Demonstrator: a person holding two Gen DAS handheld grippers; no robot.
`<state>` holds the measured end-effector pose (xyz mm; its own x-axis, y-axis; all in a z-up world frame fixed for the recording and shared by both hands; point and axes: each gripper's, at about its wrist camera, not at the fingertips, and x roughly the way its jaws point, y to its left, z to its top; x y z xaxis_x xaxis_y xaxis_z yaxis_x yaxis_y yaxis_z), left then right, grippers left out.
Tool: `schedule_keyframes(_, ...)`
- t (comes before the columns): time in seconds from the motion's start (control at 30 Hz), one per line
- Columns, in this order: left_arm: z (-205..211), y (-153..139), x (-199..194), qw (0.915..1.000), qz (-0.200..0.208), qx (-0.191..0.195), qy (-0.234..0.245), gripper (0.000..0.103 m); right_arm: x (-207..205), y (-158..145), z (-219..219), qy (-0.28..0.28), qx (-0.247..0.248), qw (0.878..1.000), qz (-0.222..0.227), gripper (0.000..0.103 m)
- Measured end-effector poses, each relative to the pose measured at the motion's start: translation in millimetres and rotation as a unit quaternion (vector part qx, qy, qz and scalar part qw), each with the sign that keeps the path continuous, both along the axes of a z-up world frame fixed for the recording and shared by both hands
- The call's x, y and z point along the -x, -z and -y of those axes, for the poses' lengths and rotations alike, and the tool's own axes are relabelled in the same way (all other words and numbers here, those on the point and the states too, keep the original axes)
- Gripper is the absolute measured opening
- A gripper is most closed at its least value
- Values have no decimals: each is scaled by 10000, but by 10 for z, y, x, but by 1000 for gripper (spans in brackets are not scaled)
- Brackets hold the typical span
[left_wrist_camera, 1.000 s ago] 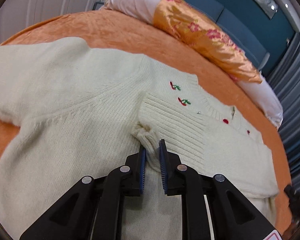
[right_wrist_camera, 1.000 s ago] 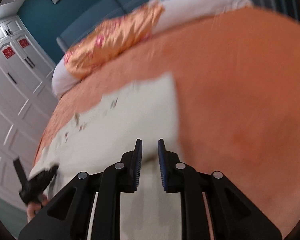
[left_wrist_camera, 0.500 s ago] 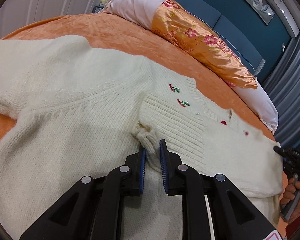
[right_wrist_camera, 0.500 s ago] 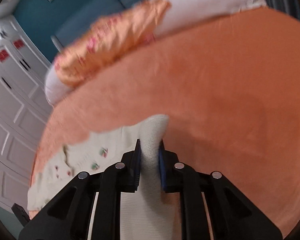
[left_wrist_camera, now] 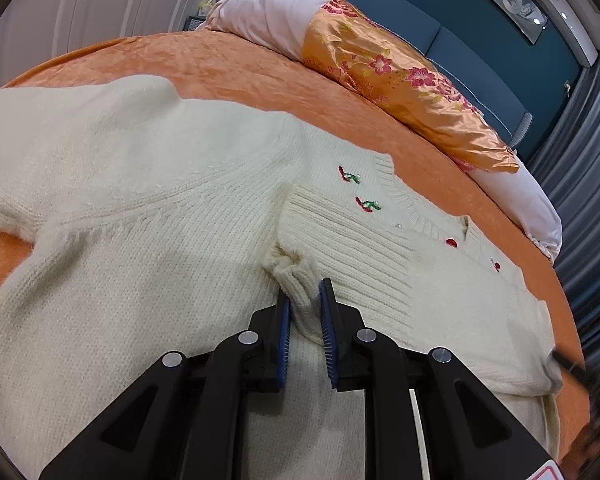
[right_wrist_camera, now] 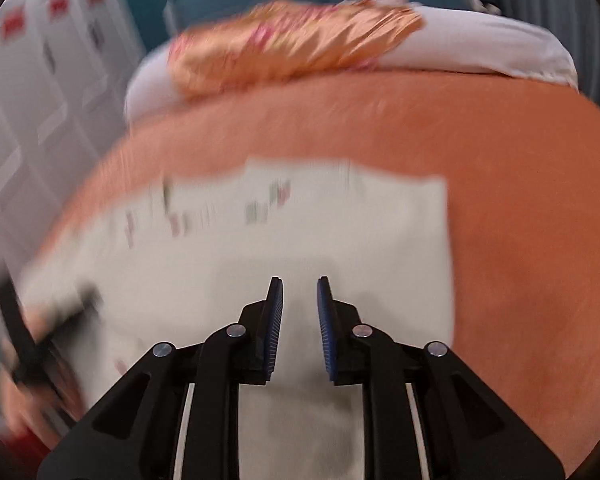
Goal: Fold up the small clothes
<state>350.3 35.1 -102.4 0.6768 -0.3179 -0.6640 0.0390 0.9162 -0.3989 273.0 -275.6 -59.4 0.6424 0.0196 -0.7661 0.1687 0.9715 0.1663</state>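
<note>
Far left in the left wrist view – white wardrobe doors [left_wrist_camera: 80, 4], then the cream knitted cardigan [left_wrist_camera: 132, 208] spread flat over the orange bedspread [left_wrist_camera: 228, 60], one sleeve reaching out to the left edge. Near the middle, the left gripper [left_wrist_camera: 303, 304] clamped on the ribbed cuff [left_wrist_camera: 296, 276] of the other sleeve, folded across the chest; wool bunched between the blue pads [left_wrist_camera: 284, 328]. Further right, small red embroidered cherries [left_wrist_camera: 366, 205] and red buttons [left_wrist_camera: 451, 242] beside the neckline, then a long orange floral pillow [left_wrist_camera: 400, 80] against the blue headboard [left_wrist_camera: 480, 64].

In the right wrist view, strongly blurred: again the cardigan [right_wrist_camera: 300, 232] on the bedspread [right_wrist_camera: 520, 220], and the right gripper [right_wrist_camera: 299, 292] above it with jaws slightly apart and nothing visible between them. At the far left of this view, a hand [right_wrist_camera: 24, 392] on a dark handle, not sharp.

Possible trouble from here: a pull on the cuff alone likely to stretch the loose knit or drag the folded sleeve out of line; a release too early likely to let the cuff spring back and open the fold. With the right gripper empty, no hold on the hem side – risk of the body sliding over the smooth bedspread.

No brand or label readable; red marks on the wardrobe doors [right_wrist_camera: 16, 28] too blurred to read
</note>
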Motion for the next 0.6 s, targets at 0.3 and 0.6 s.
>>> schedule_keyframes(0.3, 10, -41, 7, 9999, -72, -100, -16, 18, 453, 165, 221, 741, 161, 9969, 208, 0)
schedule_keyframes(0.6, -1089, -459, 381, 9908, -474, -919, -878, 46, 882, 115, -20, 796, -297, 9962, -206, 6)
